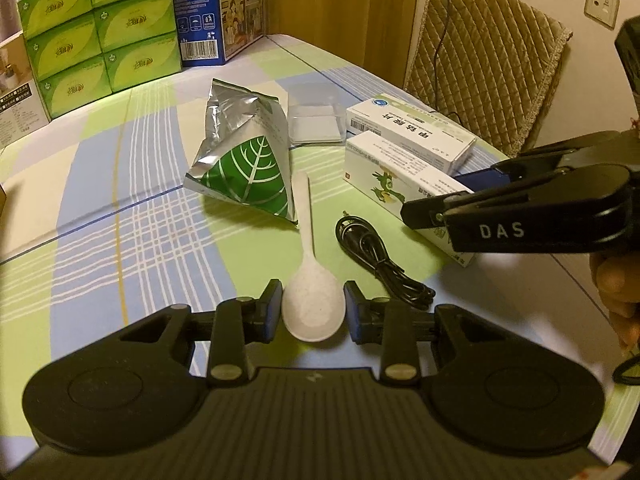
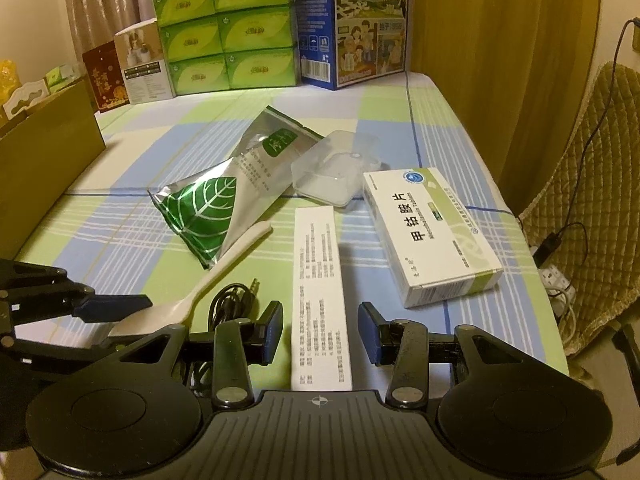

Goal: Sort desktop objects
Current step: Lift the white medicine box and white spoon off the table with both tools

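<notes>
Spoon (image 1: 310, 280): we see the white spoon lying flat on the checked tablecloth (image 1: 120, 216); we use it as our landmark. Its bowl points toward the left gripper and its handle reaches up to the foil bag.
Left gripper (image 1: 313, 310): its jaws are apart, one pad on each side of the spoon bowl; we cannot tell if the pads touch it.
Right gripper (image 2: 320, 334): its jaws are also apart, with the near end of the long narrow box (image 2: 320, 300) between them; we see a gap on both sides.
Foil bag (image 1: 248, 156): silver with a green leaf, at the handle end of the spoon, its lower edge just beside the handle.
Black cable (image 1: 376, 260): coiled, just right of the spoon, between it and the long narrow box.
Medicine box (image 2: 432, 236): white and green, further right of the spoon, beyond the narrow box.
Clear plastic case (image 2: 332, 172): behind the spoon, next to the foil bag.
Green cartons (image 2: 228, 28): stacked at the far edge of the table, well apart from the spoon.
</notes>
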Demonstrator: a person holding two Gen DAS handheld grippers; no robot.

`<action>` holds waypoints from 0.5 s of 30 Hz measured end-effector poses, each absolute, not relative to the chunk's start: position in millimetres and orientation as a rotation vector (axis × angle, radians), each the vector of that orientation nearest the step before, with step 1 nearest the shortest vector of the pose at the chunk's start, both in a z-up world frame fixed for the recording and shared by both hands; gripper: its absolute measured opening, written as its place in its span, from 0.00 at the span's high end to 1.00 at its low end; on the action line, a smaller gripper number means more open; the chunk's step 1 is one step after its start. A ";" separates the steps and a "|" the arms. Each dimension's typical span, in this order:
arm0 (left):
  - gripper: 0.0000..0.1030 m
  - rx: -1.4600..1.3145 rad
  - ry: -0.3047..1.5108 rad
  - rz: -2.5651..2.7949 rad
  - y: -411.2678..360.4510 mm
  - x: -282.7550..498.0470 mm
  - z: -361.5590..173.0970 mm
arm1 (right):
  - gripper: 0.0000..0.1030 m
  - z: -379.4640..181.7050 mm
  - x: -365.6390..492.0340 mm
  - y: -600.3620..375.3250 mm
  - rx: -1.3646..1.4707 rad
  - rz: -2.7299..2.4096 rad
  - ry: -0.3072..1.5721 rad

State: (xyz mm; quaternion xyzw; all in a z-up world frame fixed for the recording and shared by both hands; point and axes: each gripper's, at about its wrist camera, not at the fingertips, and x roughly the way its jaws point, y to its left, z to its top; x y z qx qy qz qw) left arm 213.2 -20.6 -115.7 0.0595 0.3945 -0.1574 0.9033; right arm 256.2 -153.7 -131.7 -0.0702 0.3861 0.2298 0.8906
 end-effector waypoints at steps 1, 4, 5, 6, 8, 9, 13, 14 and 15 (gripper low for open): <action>0.73 0.123 0.815 -0.325 -20.5 213.3 -115.7 | 0.61 -132.2 257.4 -153.2 -0.148 0.478 0.803; 0.73 0.122 0.815 -0.326 -20.3 213.6 -115.6 | 0.61 -134.8 262.4 -149.9 -0.152 0.480 0.810; 0.73 0.122 0.815 -0.326 -20.3 213.5 -115.7 | 0.61 -135.6 263.8 -149.0 -0.152 0.479 0.814; 0.73 0.121 0.815 -0.326 -20.4 213.4 -115.6 | 0.61 -136.4 265.1 -148.4 -0.152 0.479 0.817; 0.73 0.119 0.815 -0.326 -20.4 213.1 -115.4 | 0.62 -137.3 266.4 -147.2 -0.149 0.479 0.822; 0.73 0.118 0.815 -0.326 -20.2 213.0 -115.3 | 0.62 -137.7 266.6 -146.7 -0.149 0.481 0.824; 0.73 0.116 0.816 -0.328 -19.8 212.9 -115.1 | 0.62 -139.0 266.0 -145.5 -0.154 0.476 0.830; 0.73 0.116 0.816 -0.327 -19.6 213.0 -115.1 | 0.64 -138.7 265.9 -145.9 -0.152 0.471 0.830; 0.73 0.115 0.816 -0.327 -19.6 213.0 -115.1 | 0.73 -138.6 266.3 -146.7 -0.148 0.468 0.832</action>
